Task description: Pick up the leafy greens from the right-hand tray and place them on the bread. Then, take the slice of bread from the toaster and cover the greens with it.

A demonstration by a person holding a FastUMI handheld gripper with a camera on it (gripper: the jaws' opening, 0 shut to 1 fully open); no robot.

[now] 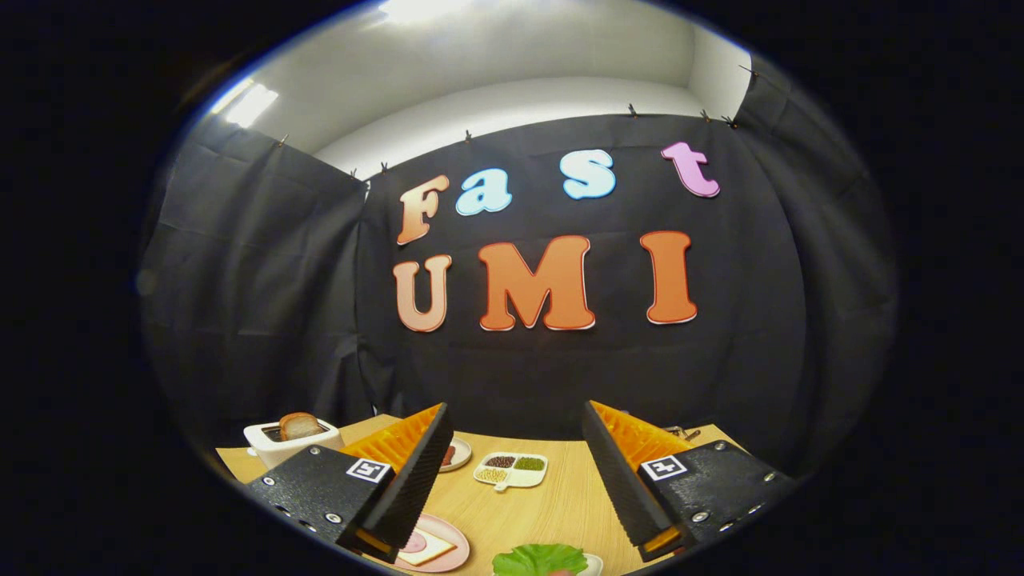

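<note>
Claw agape above greens, toaster beyond left finger.

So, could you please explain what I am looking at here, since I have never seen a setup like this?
This is a hand-held gripper, a two-finger tool that a person carries; there is no robot arm. The camera rides on it and looks forward along its two fingers, the dark wedges low in the view. They stand wide apart and hold nothing. Between and beyond them is a wooden table in a booth with black cloth walls. Just ahead of the fingers lie the leafy greens on a tray whose edge barely shows. By the left finger is a pink plate with bread on it. Farther back are a divided dish of small foods, another plate partly hidden behind the left finger, and a white toaster with a slice standing in it.
</note>
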